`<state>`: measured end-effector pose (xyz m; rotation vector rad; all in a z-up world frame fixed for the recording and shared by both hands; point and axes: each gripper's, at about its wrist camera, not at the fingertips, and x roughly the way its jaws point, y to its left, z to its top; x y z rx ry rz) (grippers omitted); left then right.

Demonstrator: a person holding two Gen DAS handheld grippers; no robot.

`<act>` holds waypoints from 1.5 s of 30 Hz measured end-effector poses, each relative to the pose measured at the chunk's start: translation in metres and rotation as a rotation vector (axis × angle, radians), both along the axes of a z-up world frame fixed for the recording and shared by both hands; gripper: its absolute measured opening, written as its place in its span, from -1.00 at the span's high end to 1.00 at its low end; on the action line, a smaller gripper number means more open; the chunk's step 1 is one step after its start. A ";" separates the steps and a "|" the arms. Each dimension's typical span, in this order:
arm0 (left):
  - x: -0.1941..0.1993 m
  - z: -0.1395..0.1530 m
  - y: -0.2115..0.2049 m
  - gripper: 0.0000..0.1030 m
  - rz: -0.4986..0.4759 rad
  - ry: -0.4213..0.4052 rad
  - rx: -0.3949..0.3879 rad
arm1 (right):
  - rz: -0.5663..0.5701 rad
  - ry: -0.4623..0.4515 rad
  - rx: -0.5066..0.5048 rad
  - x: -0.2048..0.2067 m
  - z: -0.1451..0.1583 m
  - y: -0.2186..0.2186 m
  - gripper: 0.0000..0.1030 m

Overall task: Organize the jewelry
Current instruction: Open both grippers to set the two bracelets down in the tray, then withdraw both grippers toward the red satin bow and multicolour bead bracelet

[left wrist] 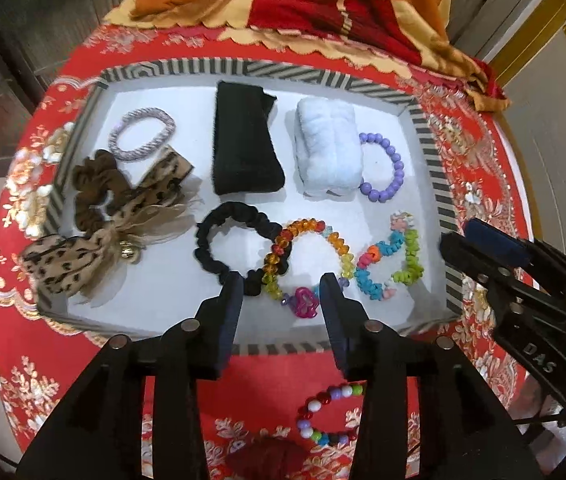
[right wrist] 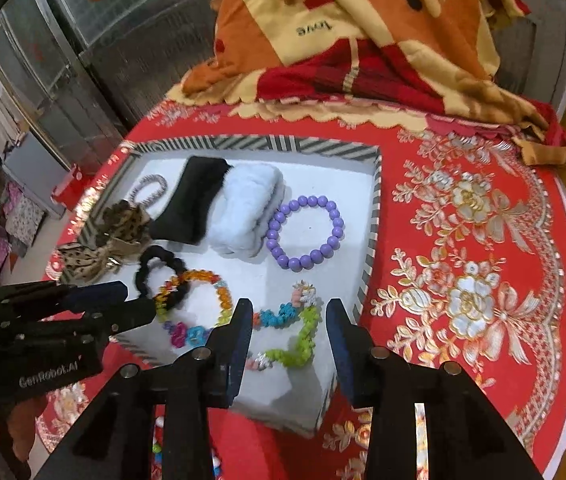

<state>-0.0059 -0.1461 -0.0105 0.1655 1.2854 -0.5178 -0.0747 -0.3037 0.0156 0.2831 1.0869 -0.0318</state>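
- Left gripper (left wrist: 281,280) spread wide, holding nothing, hovering over tray (left wrist: 429,136) near edge.
- Just ahead: rainbow bead bracelet (left wrist: 307,252) overlapping black scrunchie (left wrist: 231,244).
- Behind, on red table (left wrist: 63,360): mixed bead bracelet (left wrist: 325,416).
- Right gripper (right wrist: 289,320) spread too, over coral bracelet (right wrist: 295,332).

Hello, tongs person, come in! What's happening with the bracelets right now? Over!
Left tongs and right tongs both open, empty, over the tray. One beaded bracelet lies outside on the red cloth. Nothing in the way.

Red floral tablecloth (right wrist: 471,240), orange and red patterned blanket (right wrist: 343,40) heaped at far edge
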 end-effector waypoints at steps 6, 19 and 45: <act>-0.017 0.023 0.020 0.23 0.007 -0.064 0.001 | -0.029 -0.082 -0.007 -0.031 0.035 0.010 0.30; -0.058 0.060 0.058 0.23 0.029 -0.192 -0.012 | -0.123 -0.144 -0.023 -0.085 0.068 0.055 0.29; -0.117 0.039 0.109 0.03 -0.084 -0.049 -0.028 | -0.116 -0.061 -0.024 -0.145 0.044 0.099 0.21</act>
